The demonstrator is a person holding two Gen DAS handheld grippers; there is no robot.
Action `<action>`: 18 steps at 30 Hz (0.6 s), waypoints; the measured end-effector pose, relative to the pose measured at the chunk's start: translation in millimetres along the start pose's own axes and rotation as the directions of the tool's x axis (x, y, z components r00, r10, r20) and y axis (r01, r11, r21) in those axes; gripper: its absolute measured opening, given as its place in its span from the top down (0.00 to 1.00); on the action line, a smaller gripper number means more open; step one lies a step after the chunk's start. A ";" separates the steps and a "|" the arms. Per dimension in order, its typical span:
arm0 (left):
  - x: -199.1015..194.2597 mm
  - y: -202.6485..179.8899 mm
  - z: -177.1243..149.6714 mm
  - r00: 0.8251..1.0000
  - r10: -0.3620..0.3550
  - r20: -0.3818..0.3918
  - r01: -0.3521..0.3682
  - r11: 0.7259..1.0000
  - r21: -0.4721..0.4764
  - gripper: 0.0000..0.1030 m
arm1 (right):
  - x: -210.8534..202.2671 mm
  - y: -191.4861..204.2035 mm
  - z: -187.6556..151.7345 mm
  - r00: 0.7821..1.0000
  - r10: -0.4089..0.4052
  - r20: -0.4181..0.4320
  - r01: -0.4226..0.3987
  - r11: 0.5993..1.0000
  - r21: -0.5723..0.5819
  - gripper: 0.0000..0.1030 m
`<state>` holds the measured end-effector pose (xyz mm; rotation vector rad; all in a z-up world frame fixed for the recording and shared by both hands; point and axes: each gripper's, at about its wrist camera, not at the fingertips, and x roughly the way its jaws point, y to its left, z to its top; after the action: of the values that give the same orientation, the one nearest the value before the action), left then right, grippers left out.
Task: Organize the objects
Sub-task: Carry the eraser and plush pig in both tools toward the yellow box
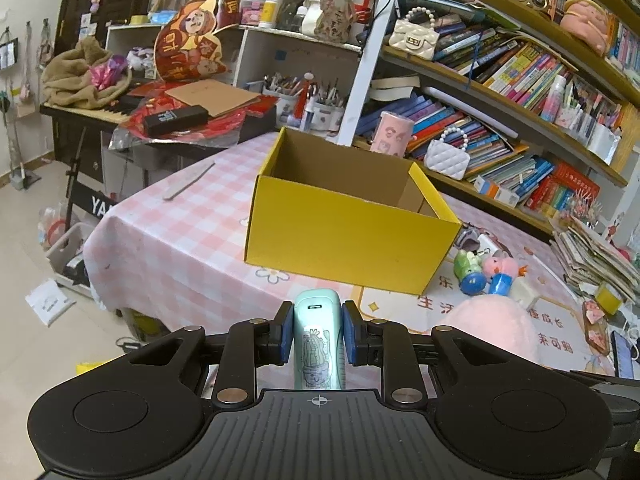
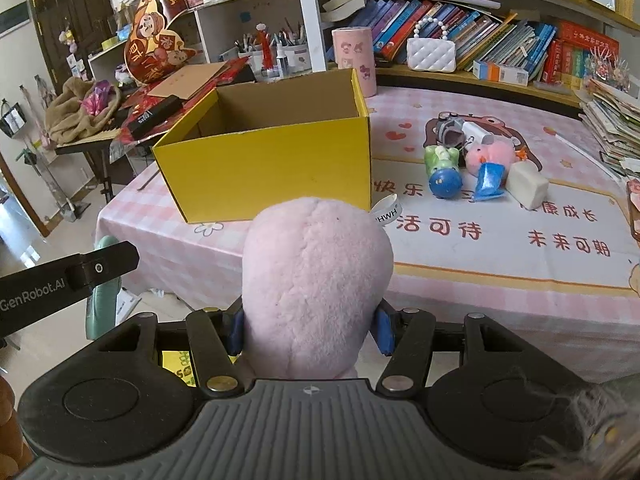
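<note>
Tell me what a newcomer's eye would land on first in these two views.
The open yellow box in the middle of the pink checked tablecloth stands out first, with nothing visible inside it. Next, the fluffy pink plush clamped in the right tongs, just in front of the box. Then the small mint-green case with a cactus sticker, gripped in the left tongs, and the little toys to the right of the box.

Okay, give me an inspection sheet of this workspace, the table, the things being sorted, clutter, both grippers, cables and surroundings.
Surface: pink checked tablecloth.
Job's things: open yellow box, inside looks empty; mint device; pink plush; small toys right of the box.
Clutter: white eraser-like block, paper stack.
Grippers: left gripper shut on the mint device; right gripper shut on the pink plush.
Cables: nothing seen.
Surroundings: bookshelves, keyboard.
</note>
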<state>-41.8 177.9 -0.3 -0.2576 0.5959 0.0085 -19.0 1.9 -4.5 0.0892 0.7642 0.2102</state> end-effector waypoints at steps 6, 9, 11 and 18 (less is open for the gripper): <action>8.5 -3.0 22.7 1.000 0.005 0.031 -0.005 1.000 0.012 0.77 | 13.5 0.7 22.3 0.999 0.030 0.024 -0.030 1.000 -0.005 0.46; 14.6 -5.7 45.5 0.998 0.000 0.070 0.000 1.000 0.008 0.77 | 19.7 2.4 44.9 0.996 0.050 0.067 -0.049 0.999 -0.024 0.46; 21.5 -9.3 65.9 0.994 -0.003 0.108 0.002 1.000 0.016 0.77 | 23.6 3.9 63.9 0.991 0.064 0.116 -0.059 0.997 -0.045 0.46; 65.1 -20.3 124.8 0.984 0.006 0.179 -0.009 1.000 0.017 0.77 | 52.1 2.3 140.8 0.958 0.096 0.270 -0.064 0.990 -0.126 0.46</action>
<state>83.0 184.2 67.7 -0.2343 0.4180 0.0331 115.0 15.1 61.9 0.0382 0.4690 0.3121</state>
